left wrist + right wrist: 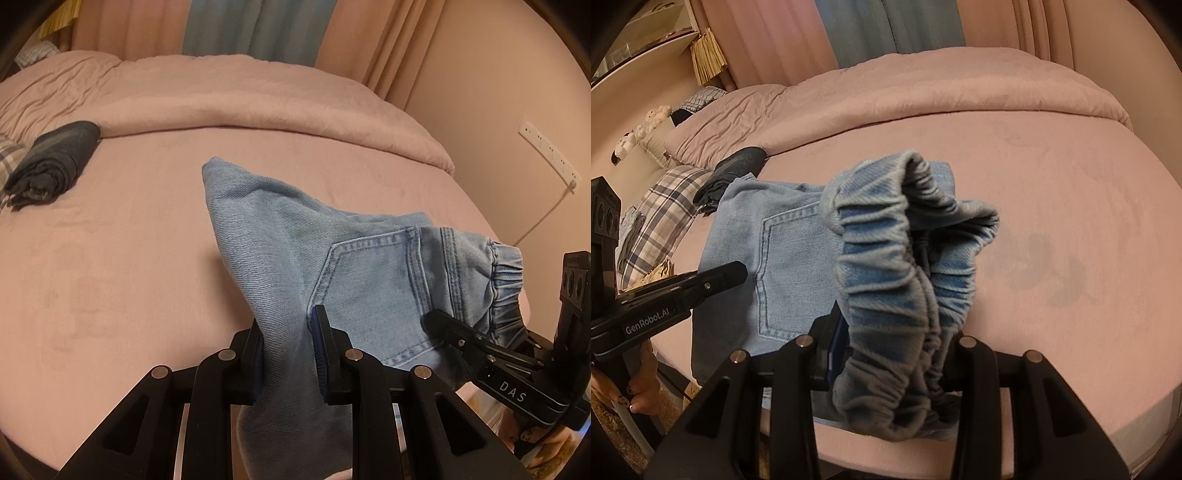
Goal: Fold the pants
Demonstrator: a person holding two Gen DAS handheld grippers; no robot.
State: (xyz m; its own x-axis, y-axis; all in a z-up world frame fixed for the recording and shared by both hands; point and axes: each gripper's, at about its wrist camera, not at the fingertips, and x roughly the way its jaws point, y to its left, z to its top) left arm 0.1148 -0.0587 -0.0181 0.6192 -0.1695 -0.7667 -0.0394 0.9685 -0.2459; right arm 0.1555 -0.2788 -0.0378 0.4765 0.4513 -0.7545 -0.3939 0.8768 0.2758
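Jeans (280, 236) are held up over the pink bed (129, 258), near its front edge; left gripper (288, 354) is clamped on denim, right gripper (890, 365) on the elastic waistband (886, 295); both corners should be kept level and taut before lowering.

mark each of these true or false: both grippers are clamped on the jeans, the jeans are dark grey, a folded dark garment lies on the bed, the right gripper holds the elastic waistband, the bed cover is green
1. Both grippers are clamped on the jeans. True: the left gripper and the right gripper each have denim between their jaws.
2. The jeans are dark grey. False: they are light blue denim.
3. A folded dark garment lies on the bed. True.
4. The right gripper holds the elastic waistband. True: the gathered band bunches up out of its jaws.
5. The bed cover is green. False: it is pink.
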